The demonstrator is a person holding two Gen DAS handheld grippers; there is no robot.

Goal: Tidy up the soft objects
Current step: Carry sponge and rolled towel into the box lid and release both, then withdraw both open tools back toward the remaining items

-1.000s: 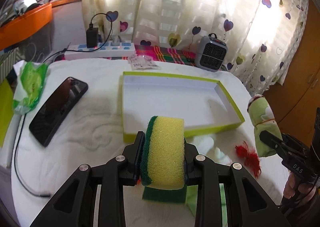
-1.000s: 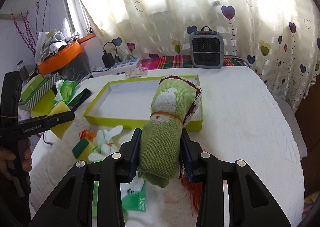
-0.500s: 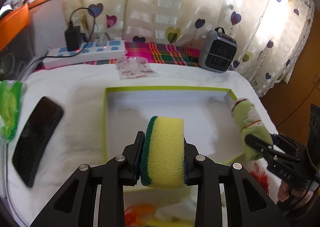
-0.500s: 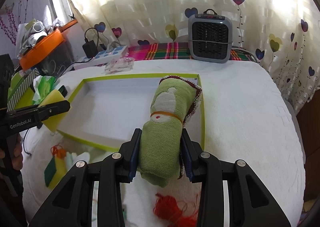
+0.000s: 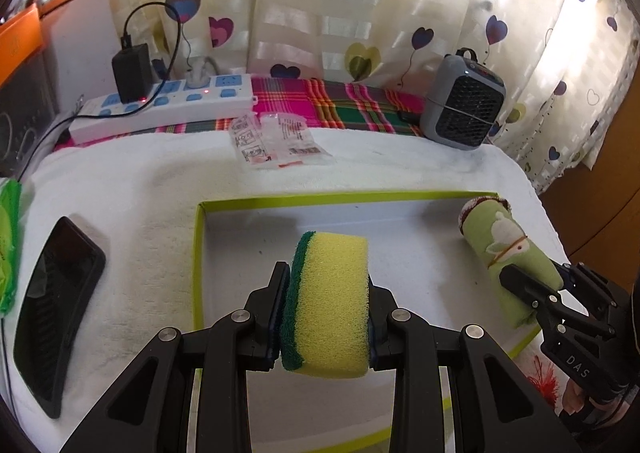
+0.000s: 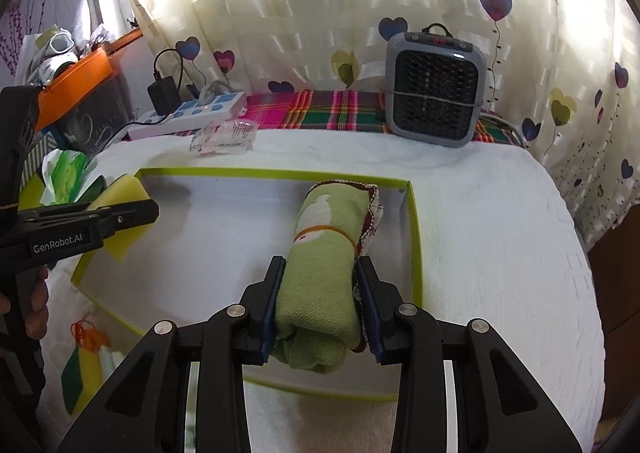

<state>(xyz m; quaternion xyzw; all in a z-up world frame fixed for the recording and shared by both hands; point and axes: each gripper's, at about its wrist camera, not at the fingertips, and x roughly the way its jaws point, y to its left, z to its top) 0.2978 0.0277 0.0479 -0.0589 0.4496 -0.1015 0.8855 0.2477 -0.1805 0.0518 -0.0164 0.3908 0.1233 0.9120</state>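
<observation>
My left gripper (image 5: 326, 309) is shut on a yellow sponge with a green scouring side (image 5: 330, 301), held over the left part of a shallow white tray with a lime-green rim (image 5: 320, 198). My right gripper (image 6: 320, 293) is shut on a rolled green towel (image 6: 324, 257), held over the right part of the same tray (image 6: 414, 237). The towel (image 5: 508, 249) and right gripper (image 5: 536, 285) also show in the left wrist view. The left gripper (image 6: 120, 219) and its sponge (image 6: 124, 197) show in the right wrist view.
A black phone (image 5: 56, 309) lies left of the tray. A power strip (image 5: 168, 105), plastic packets (image 5: 276, 141) and a grey heater (image 5: 464, 109) stand at the back. Another sponge (image 6: 80, 373) and red and orange threads (image 6: 86, 333) lie in front of the tray.
Both grippers have moved forward with their loads, from in front of the tray to over it. Both stay shut on their objects.
</observation>
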